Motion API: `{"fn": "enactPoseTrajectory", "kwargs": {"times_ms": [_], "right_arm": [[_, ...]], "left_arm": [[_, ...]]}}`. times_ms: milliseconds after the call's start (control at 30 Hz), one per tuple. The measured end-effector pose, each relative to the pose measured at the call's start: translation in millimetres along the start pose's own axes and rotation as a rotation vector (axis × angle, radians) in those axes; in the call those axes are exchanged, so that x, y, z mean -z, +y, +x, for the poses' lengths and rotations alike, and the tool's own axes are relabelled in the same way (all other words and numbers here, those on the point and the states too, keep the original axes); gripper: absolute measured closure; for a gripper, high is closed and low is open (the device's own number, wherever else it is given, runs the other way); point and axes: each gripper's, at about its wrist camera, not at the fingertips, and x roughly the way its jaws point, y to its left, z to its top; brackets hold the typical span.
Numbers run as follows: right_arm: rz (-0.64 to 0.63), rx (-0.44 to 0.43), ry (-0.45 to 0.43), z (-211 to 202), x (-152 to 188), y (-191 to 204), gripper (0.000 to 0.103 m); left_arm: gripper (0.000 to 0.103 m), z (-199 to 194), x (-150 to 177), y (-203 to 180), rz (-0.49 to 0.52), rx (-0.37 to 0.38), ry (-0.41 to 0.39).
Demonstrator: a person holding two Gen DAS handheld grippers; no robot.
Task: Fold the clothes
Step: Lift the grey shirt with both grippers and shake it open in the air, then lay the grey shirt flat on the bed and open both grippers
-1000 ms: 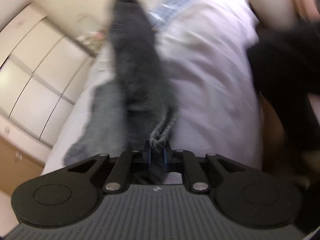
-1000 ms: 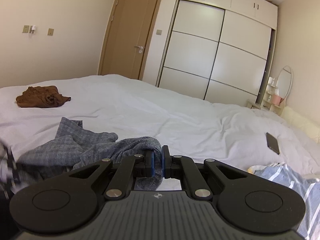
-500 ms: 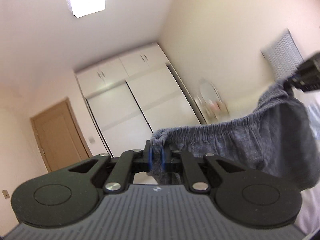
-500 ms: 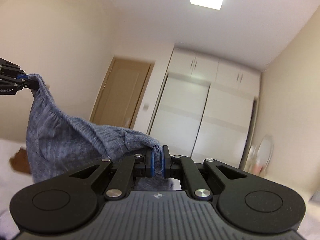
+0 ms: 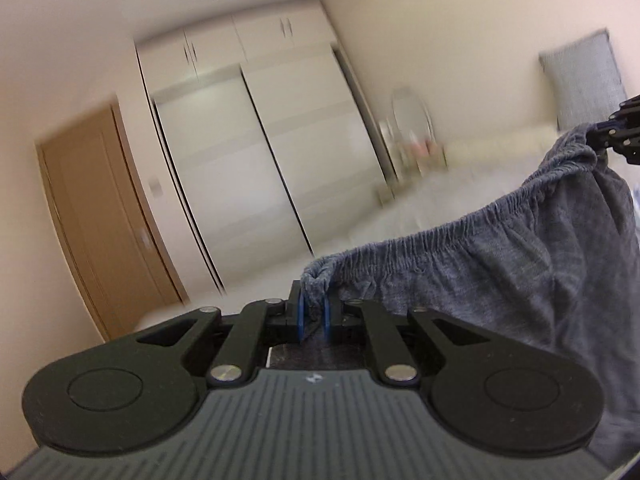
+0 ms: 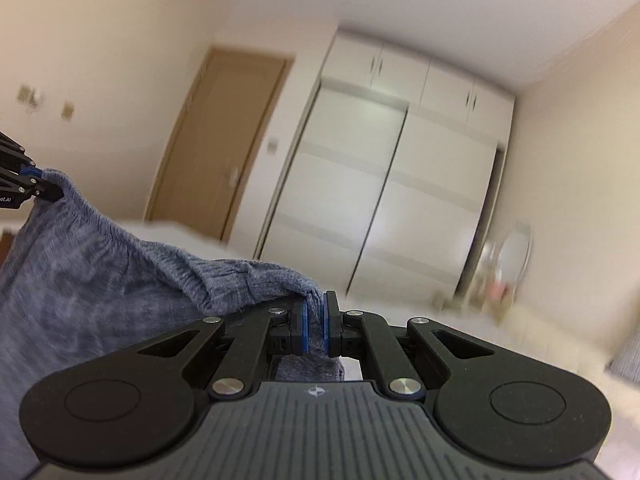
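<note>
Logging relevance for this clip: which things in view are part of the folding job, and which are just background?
In the job:
- grey garment, held up by its elastic waistband
- left gripper, shut on one waistband end
- right gripper, shut on the other end

Just there:
- white wardrobe
- brown door
- bed, blurred
- round mirror

Heathered blue-grey shorts (image 5: 520, 264). Black tools with blue pads (image 6: 305, 328). White wardrobe (image 6: 384, 184), tan door (image 5: 104, 216), cream walls.
</note>
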Motion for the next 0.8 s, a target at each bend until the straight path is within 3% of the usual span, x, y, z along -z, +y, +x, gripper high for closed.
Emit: {"fn": "enactPoseTrajectory", "kwargs": {"times_ms": [167, 367, 467, 567, 600, 667, 700, 800], "right_arm": [[-0.008, -0.023, 0.111, 33.3, 30.3, 10.6, 0.099], [0.029, -0.001, 0.096, 53.1, 23.8, 2.1, 0.098], [0.041, 0.017, 0.13, 106.6, 25.6, 2.6, 0.098], [0.049, 0.009, 0.212, 167.8, 43.5, 1.5, 0.097], [0.039, 0.0, 0.255, 189.2, 54.3, 4.9, 0.093], [0.019, -0.018, 0.34, 232.0, 76.0, 11.7, 0.067], [0.016, -0.02, 0.368, 244.7, 86.0, 14.1, 0.05], [0.045, -0.015, 0.383, 242.5, 113.6, 14.2, 0.047]], "left_arm": [[0.095, 43.1, 29.0, -7.9, -0.005, 0.005, 0.099], [0.095, 75.7, 11.5, -0.6, -0.005, -0.002, 0.071], [0.095, 123.7, 7.3, -6.3, -0.002, -0.013, 0.107], [0.091, 175.2, 30.3, -7.2, -0.023, -0.04, 0.192], [0.09, 190.6, 42.3, -7.1, -0.035, -0.048, 0.234], [0.079, 221.4, 66.2, -6.9, -0.059, -0.062, 0.318], [0.079, 236.8, 78.1, -6.8, -0.071, -0.069, 0.36], [0.075, 248.3, 109.5, 0.9, -0.11, -0.089, 0.431]]}}
